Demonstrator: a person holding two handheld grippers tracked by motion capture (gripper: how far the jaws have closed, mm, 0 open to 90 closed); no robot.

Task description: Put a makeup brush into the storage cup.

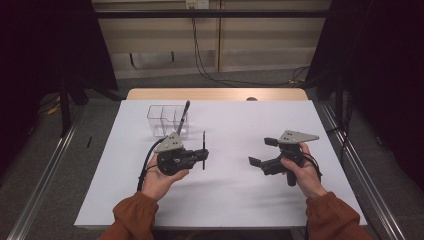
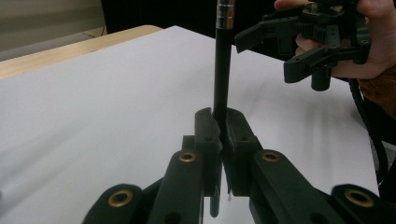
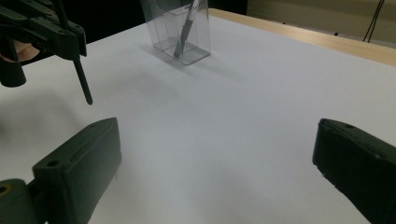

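Left gripper (image 2: 223, 135): held in the person's left hand (image 1: 162, 175) over the near-left part of the white worktop (image 1: 235, 190); its fingers (image 2: 208, 140) are clenched on a slim black pen with a silver band (image 2: 222, 70).
Pen position: pinched between the two finger pads near its lower part, standing roughly upright across the fingers, its longer end rising above them and a short end showing below; in the high view the pen (image 1: 204, 150) sits at the gripper's front, off the worktop.
Right gripper (image 1: 265, 152): held in the person's right hand (image 1: 300, 172) at the near-right, well apart from the pen; its fingers (image 3: 79, 163) are spread wide with bare worktop between them.
Surroundings: a clear plastic compartmented holder (image 1: 167, 120) stands on the far-left part of the worktop, beyond the left gripper, with a second dark pen (image 1: 183, 117) leaning inside it.
In the way: open worktop lies between pen and holder.
Pen look: thin, straight, matte black barrel, metallic ring near the upper end.
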